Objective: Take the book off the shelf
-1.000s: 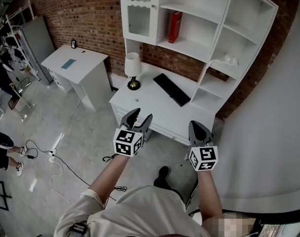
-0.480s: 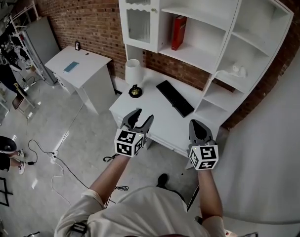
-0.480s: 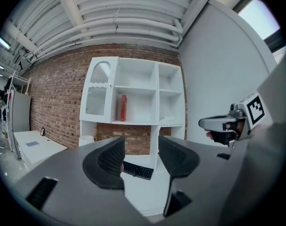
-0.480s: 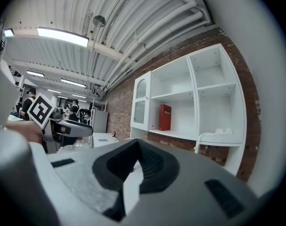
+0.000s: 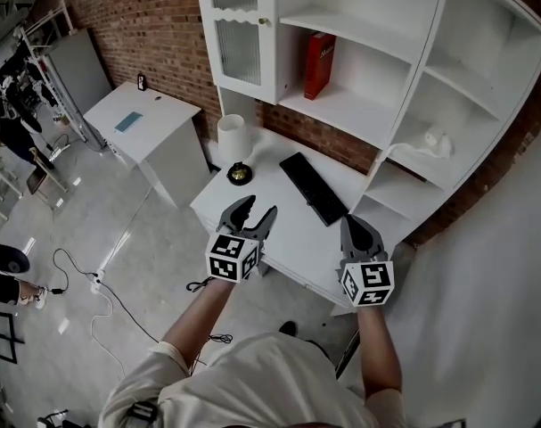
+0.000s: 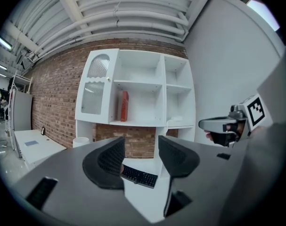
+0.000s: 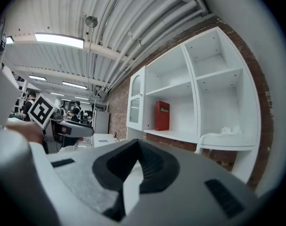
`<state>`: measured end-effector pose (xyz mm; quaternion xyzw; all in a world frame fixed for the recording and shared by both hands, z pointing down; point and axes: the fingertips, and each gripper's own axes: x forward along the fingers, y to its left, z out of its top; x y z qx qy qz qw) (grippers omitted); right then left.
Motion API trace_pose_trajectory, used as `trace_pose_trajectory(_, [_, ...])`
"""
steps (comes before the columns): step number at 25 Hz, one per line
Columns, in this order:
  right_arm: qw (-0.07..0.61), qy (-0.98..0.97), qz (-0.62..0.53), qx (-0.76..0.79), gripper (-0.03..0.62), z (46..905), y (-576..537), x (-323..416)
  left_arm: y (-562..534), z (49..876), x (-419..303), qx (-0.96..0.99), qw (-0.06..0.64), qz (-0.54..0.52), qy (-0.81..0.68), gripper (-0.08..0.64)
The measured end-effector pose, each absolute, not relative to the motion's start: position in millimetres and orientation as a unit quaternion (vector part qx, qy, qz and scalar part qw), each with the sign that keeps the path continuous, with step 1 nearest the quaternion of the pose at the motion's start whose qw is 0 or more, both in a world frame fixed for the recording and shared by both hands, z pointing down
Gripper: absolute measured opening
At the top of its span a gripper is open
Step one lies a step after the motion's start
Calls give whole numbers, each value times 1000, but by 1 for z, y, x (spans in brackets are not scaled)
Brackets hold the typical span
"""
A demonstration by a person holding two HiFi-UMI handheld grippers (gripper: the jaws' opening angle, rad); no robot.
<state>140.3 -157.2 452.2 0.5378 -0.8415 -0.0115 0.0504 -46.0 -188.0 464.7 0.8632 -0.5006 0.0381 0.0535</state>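
A red book (image 5: 319, 65) stands upright on the middle shelf of the white shelf unit (image 5: 359, 105), beside the glass-door cabinet. It also shows in the left gripper view as the book (image 6: 124, 106) and in the right gripper view as the book (image 7: 162, 116). My left gripper (image 5: 255, 210) is open and empty, over the desk's front edge and well short of the book. My right gripper (image 5: 353, 225) is shut with nothing in it, level with the left one. Both point at the shelf unit.
On the white desk (image 5: 283, 230) lie a black keyboard (image 5: 313, 188) and a small lamp (image 5: 231, 143). A white object (image 5: 435, 141) sits on a right-hand shelf. A white side table (image 5: 141, 114) stands to the left, with cables (image 5: 92, 283) on the floor and people at the far left.
Both grippers and the head have moved forward towards the desk. The shelf unit and the book look nearer and larger. Jaws unchanged.
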Motion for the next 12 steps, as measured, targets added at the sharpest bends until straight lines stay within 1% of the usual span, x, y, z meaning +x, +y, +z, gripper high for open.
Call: trace_pose_trajectory(12, [46,-857,-10,513,2,463,-210,170,-233,467,-9,855,54,38,-515,216])
